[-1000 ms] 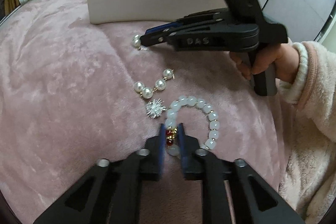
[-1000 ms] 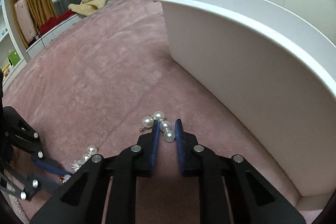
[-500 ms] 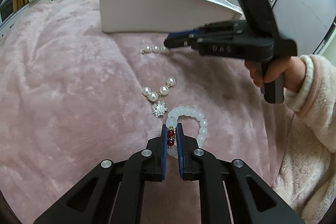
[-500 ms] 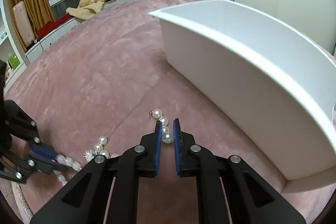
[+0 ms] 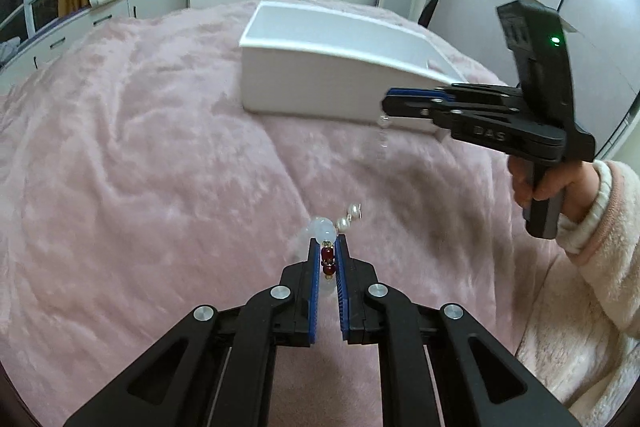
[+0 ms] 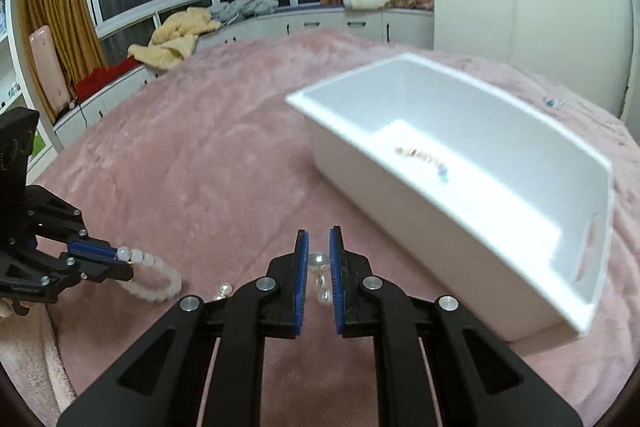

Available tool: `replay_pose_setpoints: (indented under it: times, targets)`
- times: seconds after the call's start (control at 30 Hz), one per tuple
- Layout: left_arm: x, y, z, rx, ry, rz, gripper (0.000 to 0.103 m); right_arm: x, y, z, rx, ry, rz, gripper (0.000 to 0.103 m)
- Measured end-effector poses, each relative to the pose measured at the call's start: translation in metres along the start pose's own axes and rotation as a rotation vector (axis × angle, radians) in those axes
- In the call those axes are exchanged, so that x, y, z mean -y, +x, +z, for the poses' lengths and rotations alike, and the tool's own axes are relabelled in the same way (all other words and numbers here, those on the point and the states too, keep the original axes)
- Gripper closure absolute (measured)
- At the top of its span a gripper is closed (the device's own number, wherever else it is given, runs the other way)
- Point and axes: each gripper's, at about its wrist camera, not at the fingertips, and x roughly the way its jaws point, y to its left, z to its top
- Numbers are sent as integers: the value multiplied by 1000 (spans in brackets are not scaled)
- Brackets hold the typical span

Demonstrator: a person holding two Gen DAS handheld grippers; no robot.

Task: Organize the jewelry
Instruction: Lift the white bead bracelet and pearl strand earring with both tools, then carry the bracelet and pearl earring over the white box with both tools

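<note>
Left tongs [image 5: 327, 251] were clamped on the bracelet [image 6: 154, 277], blue pads pinching the dark red beads [image 5: 328, 262] with a pale bead [image 5: 322, 230] sticking out past the tips. From the right wrist view the bracelet's loop of milky beads drooped from those tongs [image 6: 120, 259] and seemed to graze the pink blanket [image 5: 140, 167], though the blur made contact hard to call.

Right tongs [image 6: 319, 259] were nearly closed, pinching a pearl earring [image 6: 320, 273]: one pearl sat between the pads, the rest dangled below. In the left wrist view those tongs [image 5: 386, 103] were held up in the air in front of the near right corner of the white box [image 5: 320, 83], the earring [image 5: 383, 131] a faint streak hanging beneath the tips.

A second pearl piece [image 5: 352, 217] lay on the blanket just beyond the left tongs, also seen as two pearls [image 6: 223, 291] left of the right tongs.

The white box [image 6: 460, 211] stood on the bed towards its far side, open on top, with a small colourful chain [image 6: 424, 161] lying on its floor. The person's right hand [image 5: 548, 183], in a fluffy sleeve [image 5: 600, 211], gripped the handle.
</note>
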Motion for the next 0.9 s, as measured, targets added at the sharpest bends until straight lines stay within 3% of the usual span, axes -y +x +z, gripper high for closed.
replay_pose_setpoints:
  times: [0.37,0.9]
  targets:
    - [15,-33,45,105,-5,-12,91,15,-79,32,112,-14,-66,92]
    - [59,-83,131,206,109,56,91,63,-180,53,252,-26,-167,92]
